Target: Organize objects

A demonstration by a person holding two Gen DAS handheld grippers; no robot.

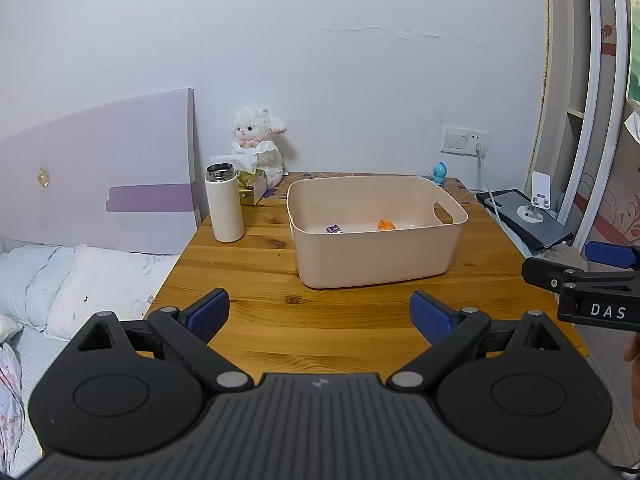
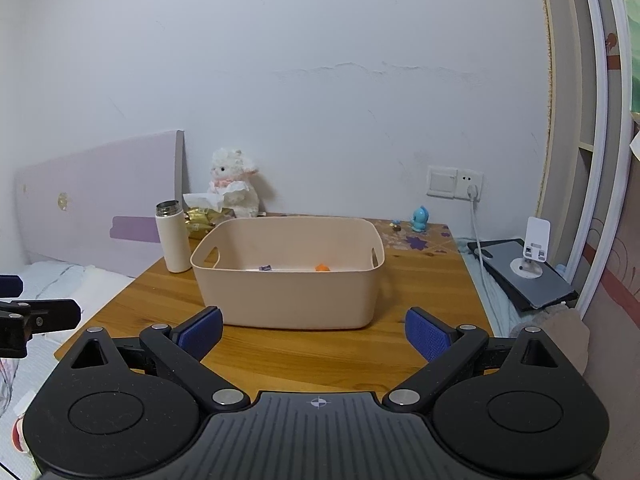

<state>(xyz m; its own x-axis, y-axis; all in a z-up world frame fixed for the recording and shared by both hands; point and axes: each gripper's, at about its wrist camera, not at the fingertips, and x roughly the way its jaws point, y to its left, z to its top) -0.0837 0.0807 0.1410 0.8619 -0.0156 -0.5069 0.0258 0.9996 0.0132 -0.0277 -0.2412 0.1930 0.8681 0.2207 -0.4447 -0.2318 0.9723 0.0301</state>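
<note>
While jaws gape — bin [image 1: 372,256] beyond.

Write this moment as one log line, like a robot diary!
left gripper: open, holding nothing | right gripper: open, holding nothing | bin: purple item and orange item inside

both wrist views face the wall from the table's [image 1: 248,264] near edge, sharing the bin [image 2: 296,292].

Black grippers, blue-padded fingers [image 1: 210,312], silver screws
</note>
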